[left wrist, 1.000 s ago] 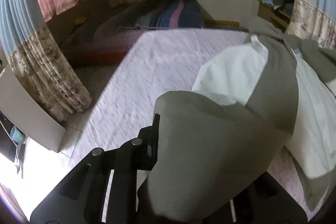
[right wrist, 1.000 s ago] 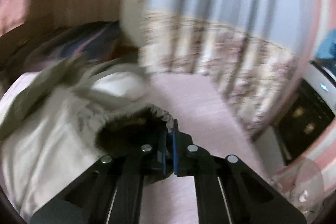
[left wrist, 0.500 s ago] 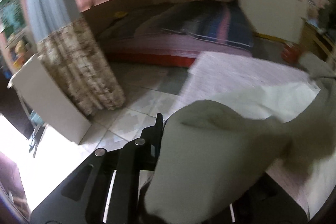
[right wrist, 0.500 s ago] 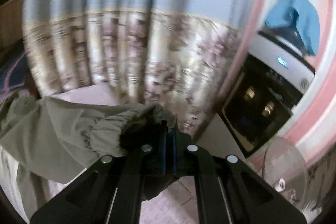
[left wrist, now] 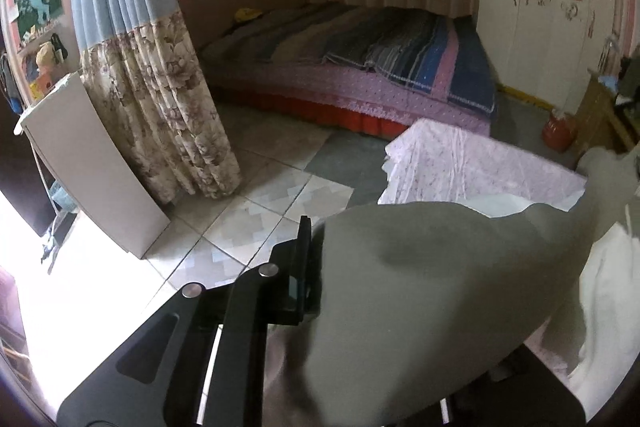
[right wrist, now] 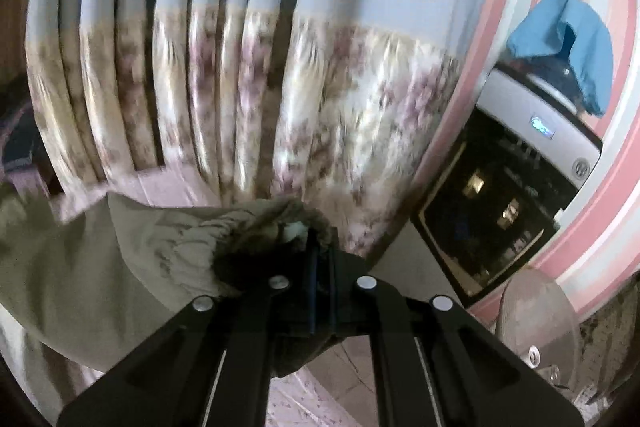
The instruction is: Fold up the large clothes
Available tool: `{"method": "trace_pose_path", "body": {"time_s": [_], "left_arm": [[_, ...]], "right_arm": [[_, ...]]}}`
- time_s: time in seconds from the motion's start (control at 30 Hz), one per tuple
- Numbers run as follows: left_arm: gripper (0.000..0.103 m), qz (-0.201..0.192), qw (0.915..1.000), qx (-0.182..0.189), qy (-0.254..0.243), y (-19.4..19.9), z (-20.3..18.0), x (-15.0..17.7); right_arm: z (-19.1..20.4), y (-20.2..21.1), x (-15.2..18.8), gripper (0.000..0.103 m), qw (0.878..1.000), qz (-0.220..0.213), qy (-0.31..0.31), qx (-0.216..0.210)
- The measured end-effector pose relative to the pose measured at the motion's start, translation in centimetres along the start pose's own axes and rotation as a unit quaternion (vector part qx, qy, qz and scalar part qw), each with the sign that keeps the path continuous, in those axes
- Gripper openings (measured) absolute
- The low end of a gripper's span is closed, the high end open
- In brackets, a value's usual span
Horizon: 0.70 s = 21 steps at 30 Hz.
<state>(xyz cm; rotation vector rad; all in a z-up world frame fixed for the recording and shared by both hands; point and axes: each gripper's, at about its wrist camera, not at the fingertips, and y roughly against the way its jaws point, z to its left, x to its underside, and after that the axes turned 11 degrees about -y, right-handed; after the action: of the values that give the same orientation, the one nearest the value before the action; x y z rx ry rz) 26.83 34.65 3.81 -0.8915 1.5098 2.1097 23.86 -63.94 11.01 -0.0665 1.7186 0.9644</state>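
Note:
A large olive-grey jacket with a white lining is held between both grippers. In the left wrist view its olive cloth (left wrist: 420, 291) drapes over my left gripper (left wrist: 310, 267), which is shut on it; the right finger is hidden under the cloth. The white lining (left wrist: 612, 307) shows at the right edge. In the right wrist view my right gripper (right wrist: 322, 287) is shut on the jacket's gathered elastic cuff (right wrist: 256, 239), and the sleeve (right wrist: 100, 267) stretches away to the left. The pink-covered table (left wrist: 460, 163) lies under the jacket.
A floral and blue curtain (left wrist: 160, 99) hangs left of the table; another curtain (right wrist: 240, 87) fills the right wrist view. A bed (left wrist: 360, 67) stands beyond a tiled floor (left wrist: 256, 211). A white panel (left wrist: 92, 171) leans at left. An oven (right wrist: 500, 207) and a fan (right wrist: 536, 327) are at right.
Both grippers have swung outward, away from each other, with the jacket still in them. The left view turned from the table to the floor and bed; the right turned to the curtain and oven.

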Motion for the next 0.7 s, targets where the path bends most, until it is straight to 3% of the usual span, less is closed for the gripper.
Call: {"method": "trace_pose_path", "body": {"time_s": [0.07,0.13,0.17,0.3,0.37,0.43,0.47,0.5,0.53,0.7], "left_arm": [[0.014,0.010,0.9985,-0.031,-0.043,-0.2,-1.4,-0.2],[0.014,0.016,0.9948,-0.058,-0.081,-0.5,-3.5,0.4],[0.020,0.016,0.9927,-0.068,-0.099,-1.0,-4.6,1.1],[0.026,0.043,0.9923,-0.038,-0.110,-3.5,-6.8,3.9],[0.029,0.043,0.9906,-0.045,-0.122,-4.4,-7.6,5.2],[0.039,0.036,0.9896,-0.052,-0.129,-4.5,-8.2,5.8],[0.059,0.031,0.9901,-0.046,-0.129,-4.3,-8.3,6.1],[0.090,0.028,0.9905,-0.040,-0.128,-4.0,-8.3,6.3],[0.100,0.022,0.9910,-0.039,-0.126,-3.2,-8.3,6.5],[0.100,-0.011,0.9904,-0.046,-0.130,0.7,-8.0,7.2]], "right_arm": [[-0.2,1.9,-1.7,0.004,1.000,-0.007,-0.016,-0.018],[0.1,3.2,-2.3,0.004,0.998,0.017,-0.026,-0.056],[0.5,3.6,-2.0,0.005,0.996,0.029,-0.026,-0.074],[2.1,4.1,0.8,0.005,0.989,0.083,-0.017,-0.122],[2.7,4.1,2.1,0.005,0.986,0.102,-0.011,-0.128],[3.1,4.4,3.2,0.005,0.983,0.118,-0.010,-0.138],[3.2,4.7,3.5,0.005,0.981,0.125,-0.012,-0.148],[3.4,5.2,3.6,0.005,0.977,0.133,-0.018,-0.164],[3.6,5.8,3.6,0.005,0.974,0.139,-0.021,-0.179],[5.1,10.3,3.0,0.005,0.960,0.137,-0.017,-0.244]]}}
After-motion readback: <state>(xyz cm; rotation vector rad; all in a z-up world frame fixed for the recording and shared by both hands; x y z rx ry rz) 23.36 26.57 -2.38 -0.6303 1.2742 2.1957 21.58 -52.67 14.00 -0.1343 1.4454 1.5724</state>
